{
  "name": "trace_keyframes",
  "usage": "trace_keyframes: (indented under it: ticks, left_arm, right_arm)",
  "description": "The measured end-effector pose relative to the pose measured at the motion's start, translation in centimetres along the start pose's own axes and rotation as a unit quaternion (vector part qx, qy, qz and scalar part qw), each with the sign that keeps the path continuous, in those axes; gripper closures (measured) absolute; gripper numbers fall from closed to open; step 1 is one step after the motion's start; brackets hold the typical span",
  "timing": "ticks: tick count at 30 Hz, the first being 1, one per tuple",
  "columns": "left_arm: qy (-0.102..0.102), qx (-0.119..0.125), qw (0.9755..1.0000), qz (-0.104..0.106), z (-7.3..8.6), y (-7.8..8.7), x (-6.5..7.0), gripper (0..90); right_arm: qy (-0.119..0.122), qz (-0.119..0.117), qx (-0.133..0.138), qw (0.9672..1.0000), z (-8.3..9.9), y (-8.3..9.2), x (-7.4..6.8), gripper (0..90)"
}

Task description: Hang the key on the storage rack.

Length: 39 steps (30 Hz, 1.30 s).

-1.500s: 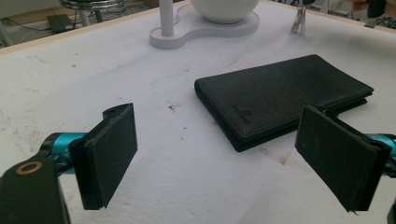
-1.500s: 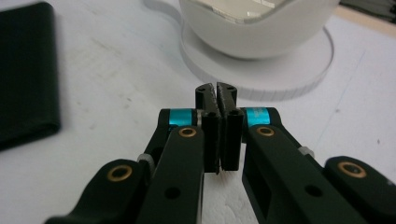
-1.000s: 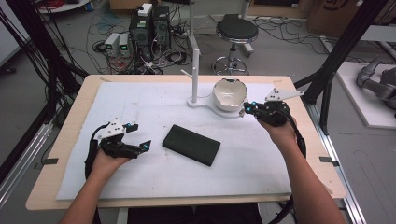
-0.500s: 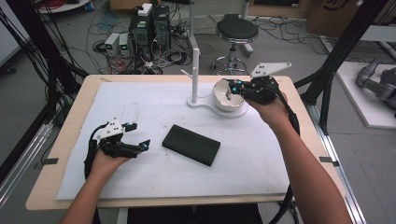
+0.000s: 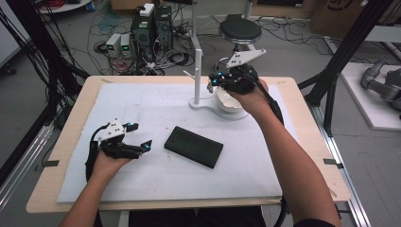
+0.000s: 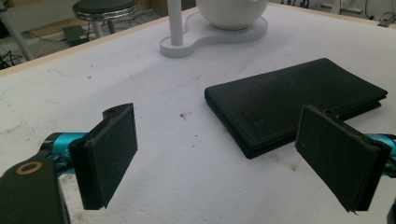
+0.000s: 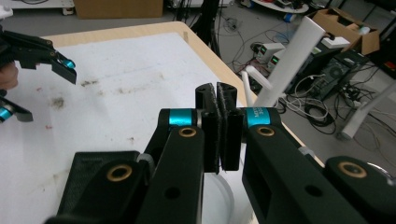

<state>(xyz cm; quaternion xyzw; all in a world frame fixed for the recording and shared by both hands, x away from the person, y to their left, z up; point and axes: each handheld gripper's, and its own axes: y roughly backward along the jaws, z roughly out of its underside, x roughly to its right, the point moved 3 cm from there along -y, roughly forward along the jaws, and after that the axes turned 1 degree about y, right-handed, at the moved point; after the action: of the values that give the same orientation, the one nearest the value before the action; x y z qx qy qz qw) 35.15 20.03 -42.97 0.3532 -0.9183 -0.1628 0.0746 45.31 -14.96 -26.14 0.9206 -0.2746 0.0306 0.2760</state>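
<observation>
1. My right gripper (image 5: 213,81) hangs over the white bowl (image 5: 229,100) at the far side of the table; in the right gripper view its two pads are pressed flat together with nothing between them, so it is closed and empty.
2. My left gripper (image 5: 140,135) sits low at the near left with its jaws spread wide; in the left gripper view the pads (image 6: 110,154) stand well apart over bare white sheet and grip nothing.
3. The bowl is largely covered by my right hand (image 5: 246,94) in the high view, so I cannot tell whether anything lies inside; the left gripper view cuts off its top, showing just the rounded underside on a white base (image 6: 205,35).
4. My right forearm reaches long across the table from the near right edge; the left hand (image 5: 106,163) rests close to the near edge with the gripper pointing towards the wallet.
5. The black wallet (image 5: 194,146) lies flat and closed on the white sheet (image 5: 156,104), between the two grippers, just beside the left one's open jaws and well apart from the right.
6. A white post (image 5: 196,66) rises upright from the same base, just left of the bowl.
</observation>
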Motion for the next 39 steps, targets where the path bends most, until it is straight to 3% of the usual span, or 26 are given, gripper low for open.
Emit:
trace_keyframes:
  ticks: [7,16,21,26,39]
  left_arm:
    - [0.002,0.001,1.0,0.001,0.0,0.1,0.0,12.9]
    - [0.004,0.001,1.0,0.0,0.1,0.2,-0.2,12.9]
    - [-0.003,-0.005,1.0,0.006,0.2,0.1,-0.1,12.9]
    - [0.001,-0.002,1.0,0.005,0.3,0.3,-0.2,12.9]
    - [-0.003,-0.005,0.9999,0.01,0.3,0.3,-0.1,13.3]
  right_arm:
    - [-0.004,-0.013,-0.002,0.9999,-1.9,-1.8,0.4,90.0]
    - [0.01,-0.002,-0.043,0.999,-3.2,-5.2,0.8,90.0]
    - [0.009,0.007,-0.043,0.999,-3.2,-5.8,1.4,90.0]
    - [-0.008,0.017,-0.044,0.9989,-3.0,-6.4,2.3,90.0]
    - [-0.017,0.021,-0.043,0.9987,-2.9,-6.6,2.7,89.9]
